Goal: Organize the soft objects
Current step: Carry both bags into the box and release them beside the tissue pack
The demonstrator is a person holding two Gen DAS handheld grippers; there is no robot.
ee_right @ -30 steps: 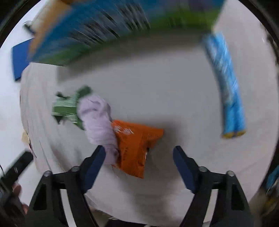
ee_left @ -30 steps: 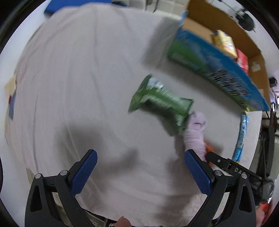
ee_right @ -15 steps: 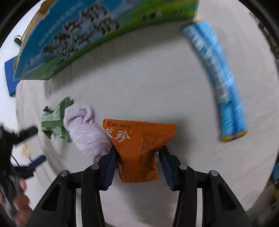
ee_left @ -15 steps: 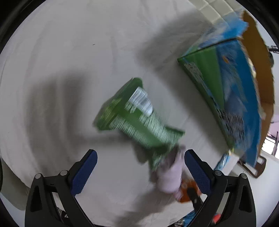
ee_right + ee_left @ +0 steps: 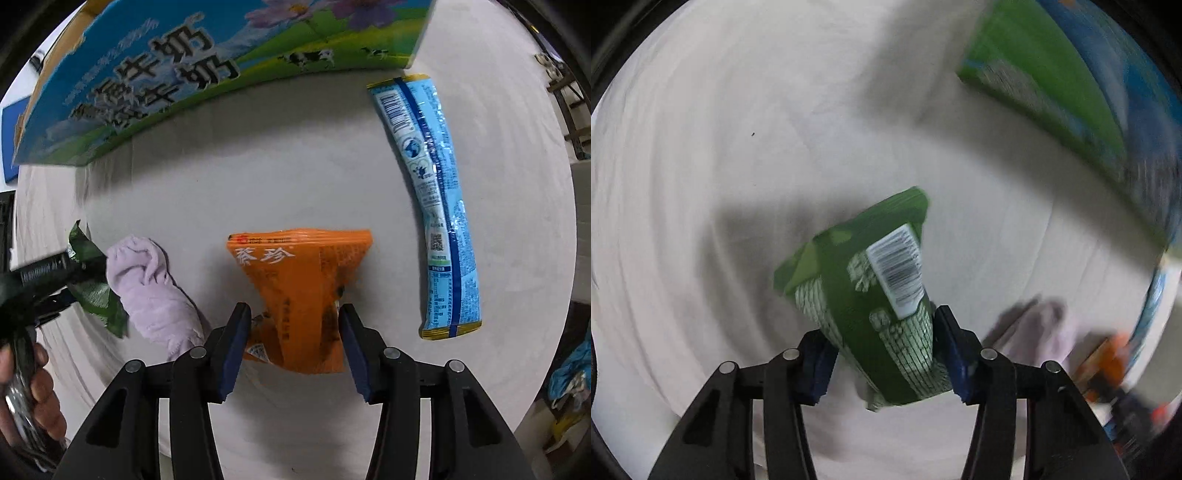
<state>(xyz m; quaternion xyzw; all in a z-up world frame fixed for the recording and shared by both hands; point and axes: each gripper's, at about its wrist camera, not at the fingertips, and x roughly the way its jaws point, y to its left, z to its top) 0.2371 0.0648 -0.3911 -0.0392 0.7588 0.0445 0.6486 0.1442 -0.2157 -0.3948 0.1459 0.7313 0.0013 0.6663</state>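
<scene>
2 light, crinkly packs: left hand-held gripper (image 5: 882,360) pinches the green pack (image 5: 866,295) at 6 o'clock; right hand-held gripper (image 5: 293,341) clamps the orange pack (image 5: 295,288) likewise.

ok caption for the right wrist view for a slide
Right gripper shut on crinkled orange snack packet, beside lilac rolled sock and long blue wrapper.

The orange foil snack bag (image 5: 295,291) carries white characters 茶珍 under its top seam. The big blue and green cardboard box (image 5: 177,74) shows dark characters 牛奶, printed twice. The long light-blue wrapped packet (image 5: 432,206) has a barcode and a QR code, its small print unreadable. The green crinkled snack bag (image 5: 871,291) bears a white barcode sticker, digits blurred
</scene>
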